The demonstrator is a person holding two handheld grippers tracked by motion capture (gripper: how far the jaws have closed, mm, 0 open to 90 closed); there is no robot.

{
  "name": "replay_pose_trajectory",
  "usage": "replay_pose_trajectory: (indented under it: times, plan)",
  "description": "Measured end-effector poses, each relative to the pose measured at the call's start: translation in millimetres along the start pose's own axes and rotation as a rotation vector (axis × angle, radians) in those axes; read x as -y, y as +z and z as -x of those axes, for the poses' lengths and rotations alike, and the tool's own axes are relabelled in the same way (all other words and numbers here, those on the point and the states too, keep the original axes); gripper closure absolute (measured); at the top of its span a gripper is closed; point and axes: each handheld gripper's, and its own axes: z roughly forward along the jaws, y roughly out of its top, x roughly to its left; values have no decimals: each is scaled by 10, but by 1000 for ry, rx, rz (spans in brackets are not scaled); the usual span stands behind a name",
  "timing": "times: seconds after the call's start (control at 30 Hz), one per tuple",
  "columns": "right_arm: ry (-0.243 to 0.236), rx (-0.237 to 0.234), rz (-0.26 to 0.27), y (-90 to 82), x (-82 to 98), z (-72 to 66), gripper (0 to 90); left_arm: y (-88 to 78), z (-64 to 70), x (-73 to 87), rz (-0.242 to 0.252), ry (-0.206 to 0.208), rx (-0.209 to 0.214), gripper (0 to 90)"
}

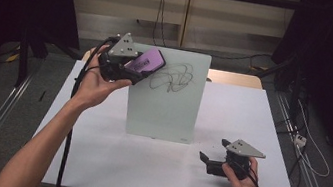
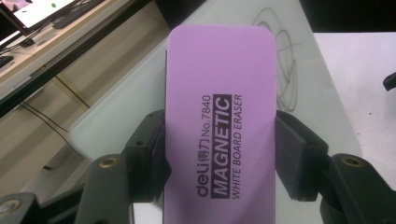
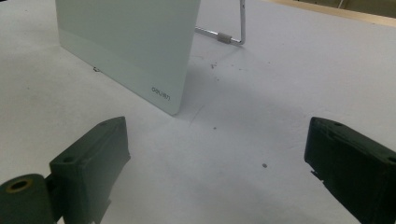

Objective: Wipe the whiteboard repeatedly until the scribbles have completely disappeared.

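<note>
On a white worktop in a dim room, the flat purple magnetic whiteboard eraser sits clamped in the left tool at the upright white board's upper left corner, beside the black scribble. Press flat, then sweep across it. The right tool rests wide apart, near the board's lower right.
</note>
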Motion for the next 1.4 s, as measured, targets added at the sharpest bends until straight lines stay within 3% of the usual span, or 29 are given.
replay_pose_trajectory:
  times: [1.03,1.4]
  plan:
    - [-6,2,0,-4,-1,-4,62,305,496,437,-130,68,93,409]
    - [-7,-1,-2,3,-3,-11,62,341,537,466,-155,70,115,409]
